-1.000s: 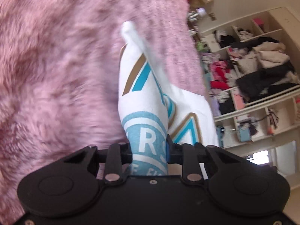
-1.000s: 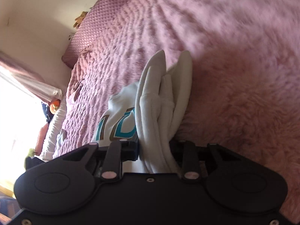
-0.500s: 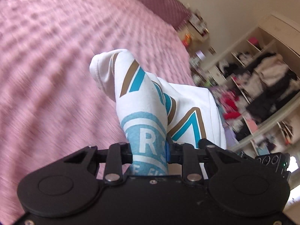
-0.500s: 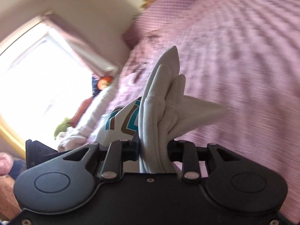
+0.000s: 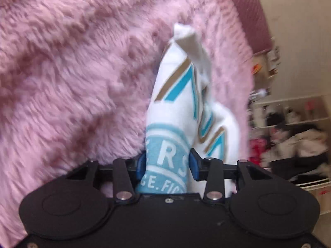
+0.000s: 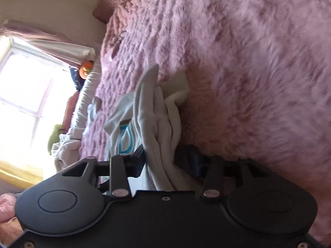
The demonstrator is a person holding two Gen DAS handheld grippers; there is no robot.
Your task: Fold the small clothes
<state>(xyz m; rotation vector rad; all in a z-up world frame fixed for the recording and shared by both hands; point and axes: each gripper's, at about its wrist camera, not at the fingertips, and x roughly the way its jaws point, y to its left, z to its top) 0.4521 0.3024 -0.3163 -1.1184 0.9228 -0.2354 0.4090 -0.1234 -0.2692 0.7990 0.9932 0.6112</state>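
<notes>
A small white garment with blue and tan print [image 5: 175, 107] is bunched and held up over the pink furry bedspread [image 5: 72, 72]. My left gripper [image 5: 167, 162] is shut on its printed part, where a light blue round logo shows. My right gripper [image 6: 160, 157] is shut on a thick bunch of the same white garment's plain folds [image 6: 157, 111], with a bit of blue print to their left. The cloth hangs close above the bedspread [image 6: 258, 72] in both views.
Open white shelves stuffed with clothes [image 5: 293, 136] stand to the right of the bed. A bright window with a pink curtain [image 6: 26, 82], pillows and a heap of laundry [image 6: 64, 146] lie at the bed's far side.
Both grippers have swung back down toward the bedspread after a lift half a second ago, with the garment still pinched. The cloth tip now points down at the fur.
</notes>
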